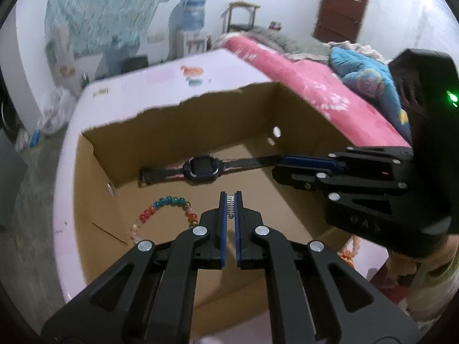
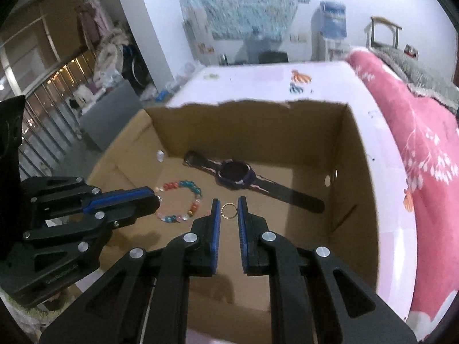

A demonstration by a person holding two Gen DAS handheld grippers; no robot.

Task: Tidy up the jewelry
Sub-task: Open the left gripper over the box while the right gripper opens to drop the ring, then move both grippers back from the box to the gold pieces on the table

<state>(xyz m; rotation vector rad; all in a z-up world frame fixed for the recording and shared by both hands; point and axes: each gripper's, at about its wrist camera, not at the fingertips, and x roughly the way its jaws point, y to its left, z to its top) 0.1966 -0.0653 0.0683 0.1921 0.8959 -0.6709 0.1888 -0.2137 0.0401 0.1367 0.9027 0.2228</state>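
Left-wrist view first: your left gripper [image 1: 231,200] hangs over the cardboard box [image 1: 178,132], its blue-padded jaws drawn close together with only a thin slot between them. A small silvery, spring-like piece [image 1: 231,207] sits in that slot near the tips; whether the pads actually pinch it cannot be told. To the left of the tips, the multicoloured bead bracelet [image 1: 160,215] lies on the box floor in a curve, partly hidden behind the left finger. Farther back, the dark smartwatch [image 1: 202,169] lies flat, its strap stretched left and right along the far wall. At the right, your right gripper [image 1: 279,169] reaches in sideways, its tip at the end of the watch strap.

From the right-wrist view, your left gripper [image 2: 156,200] enters from the left, its tip just beside the bead bracelet [image 2: 180,202], which forms a loose ring on the floor. Your right gripper [image 2: 229,203] stands narrowly apart, holding nothing. A small gold ring [image 2: 228,210] lies on the cardboard, seen between the fingertips. Beyond it, the smartwatch [image 2: 235,173] runs diagonally toward the right wall. The box rests on a pale pink table [image 2: 381,172], with a pink bedspread [image 2: 424,143] at the far right.
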